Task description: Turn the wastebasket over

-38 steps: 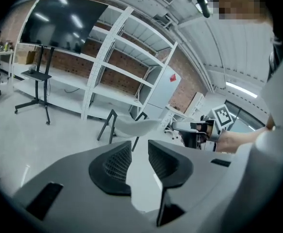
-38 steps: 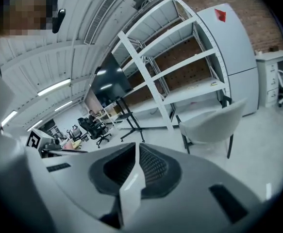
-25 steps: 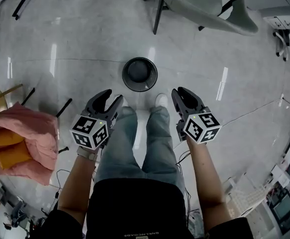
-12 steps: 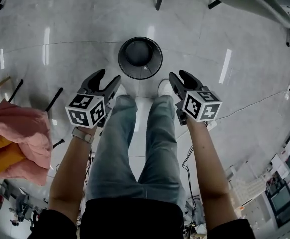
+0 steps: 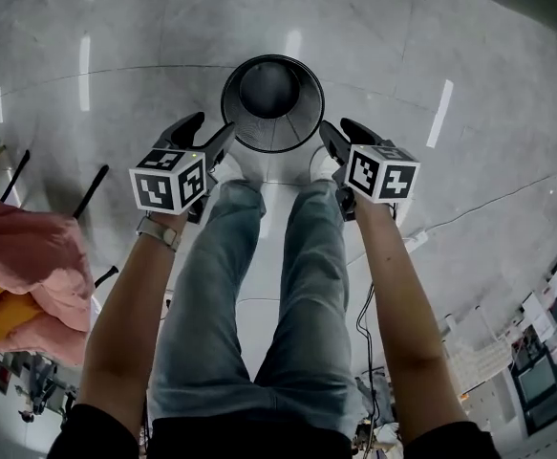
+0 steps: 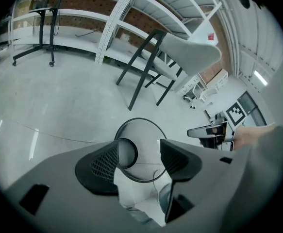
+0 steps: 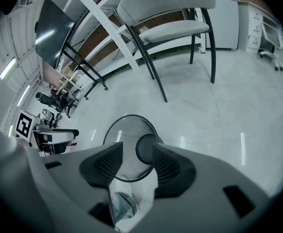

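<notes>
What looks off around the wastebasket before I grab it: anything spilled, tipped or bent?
Nothing stands out. The wastebasket stands upright on the floor, mouth up. Its rim is round and it looks empty, and nothing is spilled around it.

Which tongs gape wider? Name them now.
The left tongs: their jaws stand clearly wider than those of the right tongs. Both have just been opening; neither grips the wastebasket.

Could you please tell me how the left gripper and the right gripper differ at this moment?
The left gripper is beside the wastebasket's left side, the right gripper beside its right. The left gripper's jaws gape wider than the right gripper's. Shared: both point down towards the wastebasket, both have just been opening their jaws, and neither grips anything yet.
</notes>
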`<action>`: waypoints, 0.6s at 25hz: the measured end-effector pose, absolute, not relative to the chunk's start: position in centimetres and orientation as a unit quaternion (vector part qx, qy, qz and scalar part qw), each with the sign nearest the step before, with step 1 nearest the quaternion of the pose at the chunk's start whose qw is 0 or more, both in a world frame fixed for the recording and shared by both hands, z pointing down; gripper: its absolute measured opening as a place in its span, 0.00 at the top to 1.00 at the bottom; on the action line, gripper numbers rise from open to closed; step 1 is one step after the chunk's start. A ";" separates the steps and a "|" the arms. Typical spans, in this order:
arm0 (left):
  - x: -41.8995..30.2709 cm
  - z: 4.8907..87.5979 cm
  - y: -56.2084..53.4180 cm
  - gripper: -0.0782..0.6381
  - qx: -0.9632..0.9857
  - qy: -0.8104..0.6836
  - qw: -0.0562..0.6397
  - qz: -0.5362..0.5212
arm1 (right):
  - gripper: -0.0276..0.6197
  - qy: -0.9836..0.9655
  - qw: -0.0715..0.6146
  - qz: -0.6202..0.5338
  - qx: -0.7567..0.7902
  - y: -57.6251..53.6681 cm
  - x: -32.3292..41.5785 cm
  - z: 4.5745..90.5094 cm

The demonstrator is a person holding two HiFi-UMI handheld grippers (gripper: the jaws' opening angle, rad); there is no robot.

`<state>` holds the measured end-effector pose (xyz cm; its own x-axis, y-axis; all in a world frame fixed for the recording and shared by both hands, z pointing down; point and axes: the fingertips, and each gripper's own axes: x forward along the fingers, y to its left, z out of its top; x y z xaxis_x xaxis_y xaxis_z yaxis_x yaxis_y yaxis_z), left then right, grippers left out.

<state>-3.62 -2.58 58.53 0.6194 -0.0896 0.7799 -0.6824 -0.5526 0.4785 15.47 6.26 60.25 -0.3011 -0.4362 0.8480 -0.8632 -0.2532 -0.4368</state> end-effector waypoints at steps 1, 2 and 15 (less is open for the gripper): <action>-3.6 59.8 -2.6 0.52 0.800 -0.240 0.408 0.369 | 0.68 -0.576 0.193 0.564 0.559 6.4 15.5 61.5; -3.6 61.0 -2.6 0.52 0.797 -0.239 0.409 0.374 | 0.67 -0.572 0.196 0.567 0.559 6.6 15.6 62.8; -2.7 71.0 -3.0 0.52 0.776 -0.220 0.411 0.425 | 0.67 -0.555 0.185 0.603 0.543 7.0 16.1 71.2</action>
<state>-2.69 -3.03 70.97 0.5421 0.0083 0.8403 -0.6898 -0.5666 0.4506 16.10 7.03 71.16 -0.3420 -0.3798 0.8595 -0.8255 -0.3156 -0.4679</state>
